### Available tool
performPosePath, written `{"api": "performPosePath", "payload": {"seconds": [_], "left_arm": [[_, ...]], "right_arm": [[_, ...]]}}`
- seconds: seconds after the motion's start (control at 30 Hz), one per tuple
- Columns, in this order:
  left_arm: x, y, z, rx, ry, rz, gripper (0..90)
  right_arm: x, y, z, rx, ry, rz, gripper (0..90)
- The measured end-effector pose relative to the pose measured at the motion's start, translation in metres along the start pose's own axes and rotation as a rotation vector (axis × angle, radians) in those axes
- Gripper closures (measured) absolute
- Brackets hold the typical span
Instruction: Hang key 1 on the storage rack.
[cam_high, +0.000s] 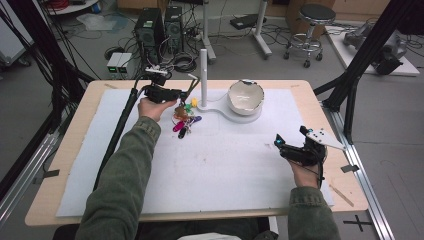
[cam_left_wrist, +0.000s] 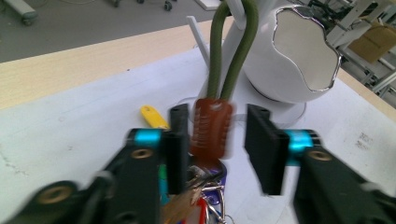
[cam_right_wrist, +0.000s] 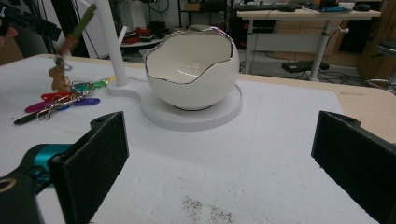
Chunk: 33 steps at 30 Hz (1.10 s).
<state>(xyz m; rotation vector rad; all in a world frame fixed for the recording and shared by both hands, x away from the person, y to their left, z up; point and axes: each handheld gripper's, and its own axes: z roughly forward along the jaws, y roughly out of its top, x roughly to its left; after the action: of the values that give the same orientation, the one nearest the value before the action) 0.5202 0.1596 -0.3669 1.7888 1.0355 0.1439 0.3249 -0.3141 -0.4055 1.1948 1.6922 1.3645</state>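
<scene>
Your left gripper (cam_left_wrist: 217, 149) has its fingers (cam_left_wrist: 261, 147) spread, one each side of the brown tag (cam_left_wrist: 211, 130) on the key bunch, not yet pinching it. One finger looks just beside or touching the tag; the other stands apart. The frame is blurred, so I cannot tell about contact.

The green cord loop (cam_left_wrist: 232, 51) runs up from the tag toward the white post (cam_high: 203, 75). Whether it's already hooked on the post, I cannot tell. The key bunch (cam_high: 184, 120) lies on the surface at the foot of the post, coloured keys fanned out, the yellow one (cam_left_wrist: 153, 116) just behind your left finger.

Judged step: taking hold of the tag, to lift the bunch by its cord.

Next move calls for:
- close squarely on the tag, not the cord
- lift straight, keep the loop open
- steer clear of the white egg-shaped bowl (cam_high: 245, 96), which sits on the same white stand (cam_right_wrist: 196, 119) as the post

Your right gripper (cam_high: 292, 147) rests well apart near the right edge of the surface (cam_high: 70, 145), fingers (cam_right_wrist: 91, 154) spread wide, holding nothing, pointed at the bowl.
</scene>
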Motion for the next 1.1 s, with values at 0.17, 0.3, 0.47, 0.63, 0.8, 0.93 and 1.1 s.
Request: {"api": "performPosePath", "payload": {"seconds": [0.17,0.3,0.47,0.63,0.8,0.93,1.1], "left_arm": [[0.000,0.004,-0.007,-0.020,0.007,-0.001,40.9],[-0.004,0.005,-0.013,-0.015,0.080,0.038,27.1],[-0.004,0.005,-0.017,0.020,0.125,0.040,7.9],[-0.005,0.005,-0.020,0.045,0.146,0.064,1.7],[-0.007,0.006,-0.025,0.030,0.154,0.070,1.6],[-0.008,0.004,-0.028,0.040,0.164,0.093,1.7],[-0.009,0.001,-0.030,0.066,0.175,0.122,1.7]], "right_arm": [[0.000,0.000,0.000,-0.002,-0.004,-0.003,3.0],[-0.001,0.000,0.000,-0.003,-0.003,-0.004,3.0],[0.000,0.000,0.000,-0.002,-0.001,-0.001,3.0],[0.000,0.000,0.000,-0.001,-0.001,-0.003,3.0],[0.000,0.000,0.000,0.000,-0.001,-0.007,3.0],[0.000,0.000,0.000,0.000,0.000,-0.007,3.0],[0.000,0.000,0.000,0.004,0.001,-0.007,3.0]]}}
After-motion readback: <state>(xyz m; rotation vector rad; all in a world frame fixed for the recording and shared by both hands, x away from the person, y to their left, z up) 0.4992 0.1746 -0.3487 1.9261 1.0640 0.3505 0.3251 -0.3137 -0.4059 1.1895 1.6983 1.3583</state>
